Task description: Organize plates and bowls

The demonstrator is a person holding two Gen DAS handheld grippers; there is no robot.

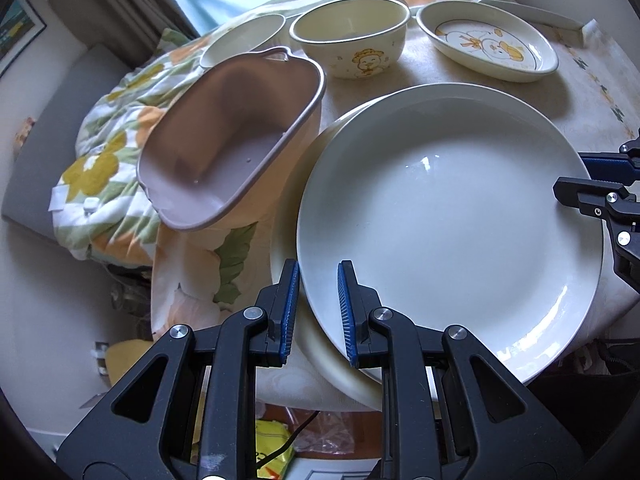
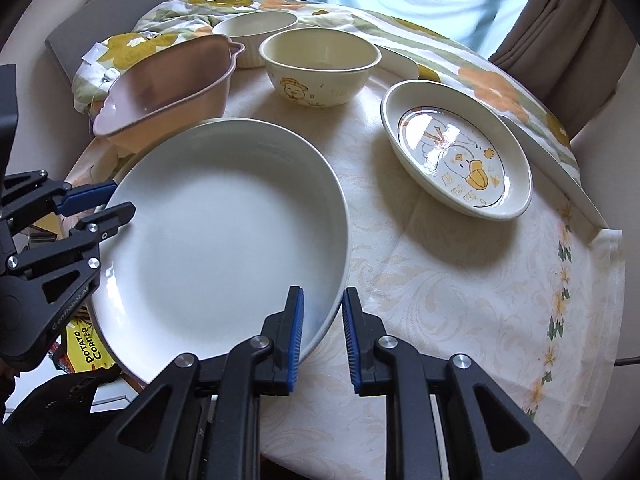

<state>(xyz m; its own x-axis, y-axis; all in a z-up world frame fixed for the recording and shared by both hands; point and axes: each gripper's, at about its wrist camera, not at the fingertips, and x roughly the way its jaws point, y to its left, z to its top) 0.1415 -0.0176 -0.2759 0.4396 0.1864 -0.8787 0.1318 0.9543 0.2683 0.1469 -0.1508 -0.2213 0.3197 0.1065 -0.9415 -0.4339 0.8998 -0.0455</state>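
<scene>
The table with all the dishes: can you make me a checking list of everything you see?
Surface: round table under a cream patterned cloth.
Job's things: big white plate held at opposite rims over a second plate; pink dish; cartoon bowl; ribbed bowl; duck plate.
Clutter: yellow snack bag below the table edge.
Grippers: left gripper and right gripper both shut on the white plate.
Cables: thin dark cable under the table.
Surroundings: flowered quilt, curtain, bright window.
</scene>
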